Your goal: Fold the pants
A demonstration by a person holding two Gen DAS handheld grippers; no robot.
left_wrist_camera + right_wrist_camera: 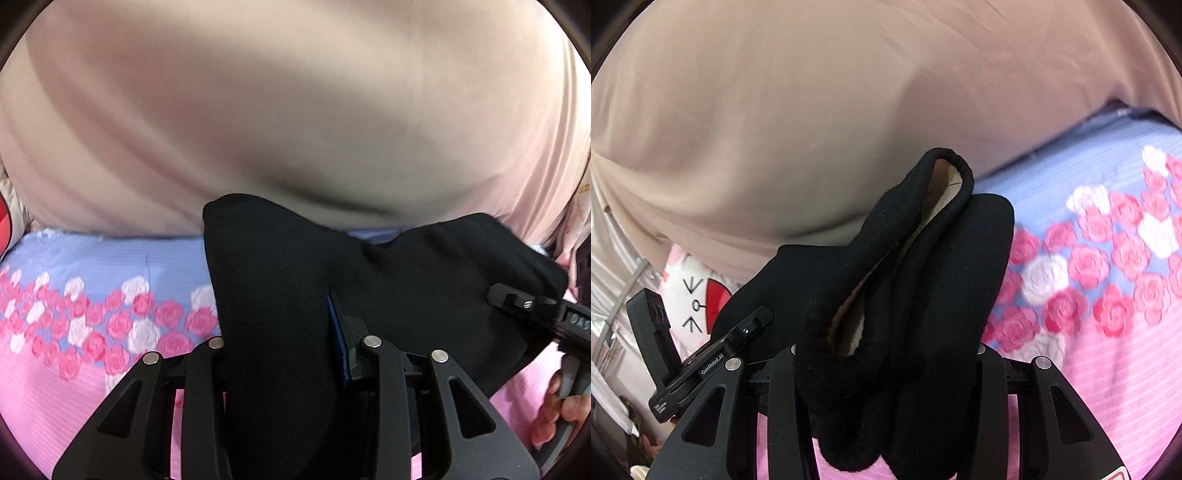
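The black pants [295, 266] hang in a thick fold between the jaws of my left gripper [280, 317], which is shut on them. Its blue-padded right finger [338, 332] presses the cloth, and the left finger is hidden under it. In the right wrist view the pants [942, 258] are bunched, a tan lining showing inside the waistband, and my right gripper [886, 343] is shut on that bunch with its fingertips buried in the cloth. Each gripper shows in the other's view: the right gripper [517, 299] gripping the pants' far edge, the left gripper [750, 325] at the lower left.
Below lies a pink and blue bedsheet [92, 295] printed with roses. A large beige cushion or cover [277, 110] fills the space behind. A white cartoon-cat pillow [698, 291] sits at the left of the right wrist view. A person's hand [557, 417] holds the right gripper's handle.
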